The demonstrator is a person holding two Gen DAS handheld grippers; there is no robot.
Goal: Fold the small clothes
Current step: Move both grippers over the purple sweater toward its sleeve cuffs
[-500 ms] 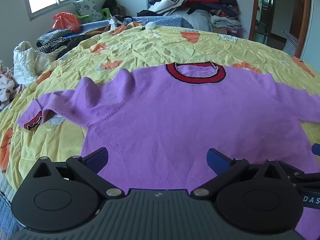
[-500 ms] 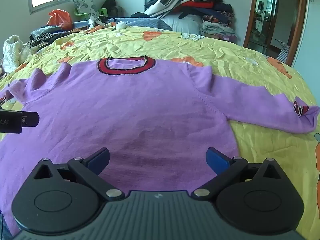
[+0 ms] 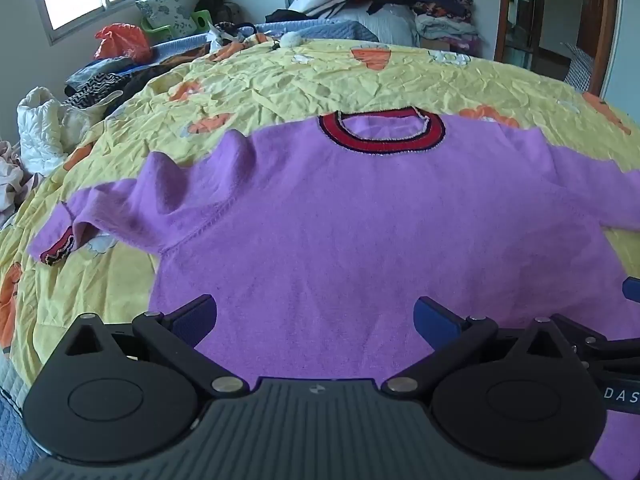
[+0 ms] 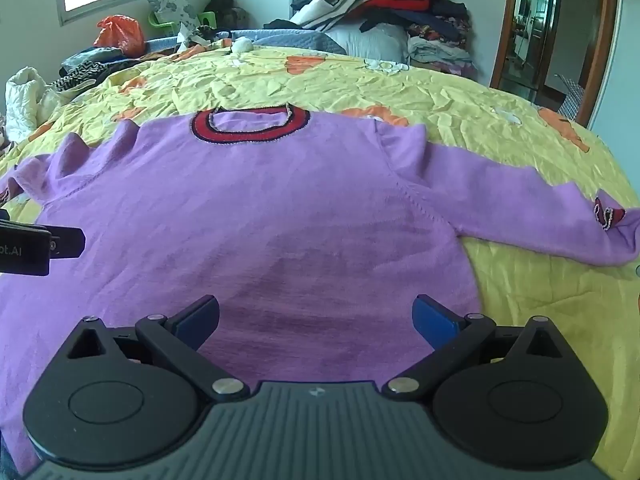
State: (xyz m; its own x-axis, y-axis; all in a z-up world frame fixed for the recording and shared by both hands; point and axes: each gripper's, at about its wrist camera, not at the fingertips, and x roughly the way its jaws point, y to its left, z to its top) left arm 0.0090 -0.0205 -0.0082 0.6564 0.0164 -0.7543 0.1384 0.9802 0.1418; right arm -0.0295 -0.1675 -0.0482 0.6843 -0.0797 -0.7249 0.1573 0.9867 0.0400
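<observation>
A small purple sweater (image 3: 340, 220) with a red and dark collar (image 3: 382, 134) lies flat on the yellow bedspread (image 3: 320, 76), sleeves spread to both sides. Its left sleeve (image 3: 120, 208) is rumpled, with a red cuff. My left gripper (image 3: 316, 318) is open and empty over the sweater's lower left part. My right gripper (image 4: 316, 318) is open and empty over the lower right part of the sweater (image 4: 280, 220). The right sleeve (image 4: 540, 208) stretches right. The left gripper's side shows at the left edge of the right wrist view (image 4: 36, 246).
A pile of clothes (image 4: 392, 12) is stacked at the bed's far end. An orange bag (image 4: 120, 34), a pillow and more clothes lie at the far left under a window. A white jacket (image 3: 40, 132) sits at the left edge. A doorway is at the far right.
Both grippers have shifted only slightly; the sweater looks a little farther off and lower in view. Nothing was grasped or released.
</observation>
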